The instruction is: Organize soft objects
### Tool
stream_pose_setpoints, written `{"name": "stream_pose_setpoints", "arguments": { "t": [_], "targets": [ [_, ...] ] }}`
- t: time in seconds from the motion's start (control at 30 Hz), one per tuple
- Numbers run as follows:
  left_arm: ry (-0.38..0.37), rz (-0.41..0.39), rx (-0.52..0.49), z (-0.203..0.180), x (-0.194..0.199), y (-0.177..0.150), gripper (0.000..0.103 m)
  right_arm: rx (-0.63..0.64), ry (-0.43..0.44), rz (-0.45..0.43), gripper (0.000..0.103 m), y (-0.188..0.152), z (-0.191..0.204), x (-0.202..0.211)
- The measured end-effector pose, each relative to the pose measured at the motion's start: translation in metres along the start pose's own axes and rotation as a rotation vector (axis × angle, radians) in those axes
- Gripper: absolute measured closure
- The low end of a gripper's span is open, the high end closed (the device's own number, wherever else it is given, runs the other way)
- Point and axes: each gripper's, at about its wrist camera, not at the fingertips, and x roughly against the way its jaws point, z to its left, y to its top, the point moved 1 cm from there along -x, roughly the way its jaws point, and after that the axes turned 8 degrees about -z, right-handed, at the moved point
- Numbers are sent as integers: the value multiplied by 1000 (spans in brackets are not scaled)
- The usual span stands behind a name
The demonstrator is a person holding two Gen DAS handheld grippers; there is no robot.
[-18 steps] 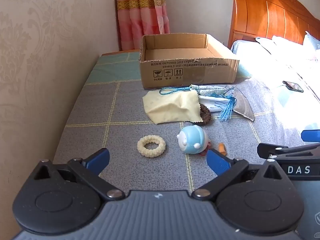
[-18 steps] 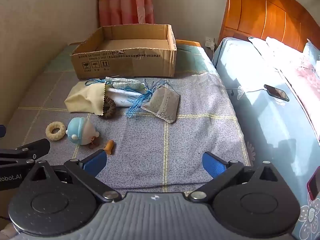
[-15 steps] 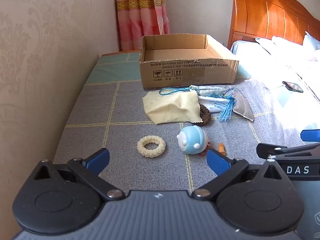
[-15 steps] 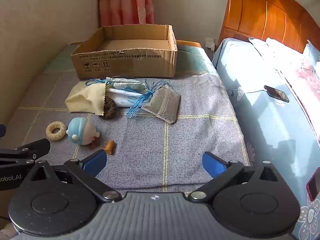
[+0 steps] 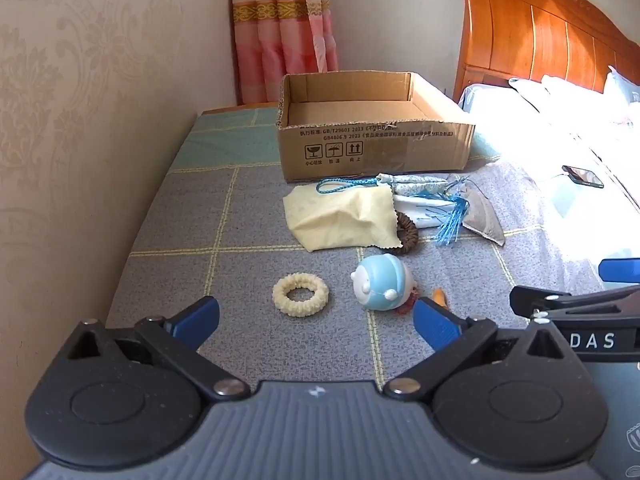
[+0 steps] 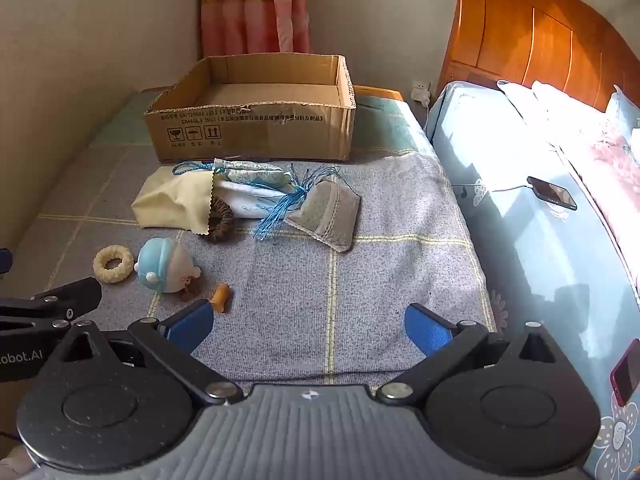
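Cardboard box (image 5: pixel 376 148): open-topped, standing at the far end of the grey checked blanket (image 6: pixel 384 280), nothing visible inside it.

Yellow cloth (image 5: pixel 340 220): crumpled, just in front of the box, toward the blanket's wall-side edge; partly covers a brown woven ring (image 5: pixel 408 234).

Blue cord (image 5: pixel 340 186): looped along the cloth's far edge, close to the box.

Patterned pouch (image 6: pixel 252 174): lying along the box front, on a white cloth (image 6: pixel 248 200).

Blue tassel (image 6: pixel 280 208): spread across the white cloth toward the blanket's middle.

Grey sachet (image 6: pixel 326 216): beside the tassel, on the side toward the bed.

Cream ring (image 5: pixel 301 294): flat on the blanket, nearer the near edge, apart from the cloth pile.

Blue toy (image 5: pixel 382 286): round, on its side, near the cream ring on the bed side.

Orange piece (image 6: pixel 221 295): small, near the toy; what it is cannot be told.

Left gripper (image 5: pixel 316 316): jaws wide apart, empty, above the near edge, the cream ring and toy ahead of it.

Right gripper (image 6: pixel 308 328): jaws wide apart, empty, above bare blanket at the near edge, the orange piece just by its left finger.

Bed (image 6: pixel 520 184): alongside the blanket, with wooden headboard (image 6: pixel 532 40) and a phone (image 6: pixel 552 194) on it.

Curtain (image 5: pixel 280 28): behind the box, at the wall.
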Motion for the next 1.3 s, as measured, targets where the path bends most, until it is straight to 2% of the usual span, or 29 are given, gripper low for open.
{"name": "stream_pose_setpoints", "arguments": {
  "t": [1.3],
  "targets": [
    [-5,-12,2,-1,5,2,1,11,-7,-26,0,1,0,5]
  ]
}}
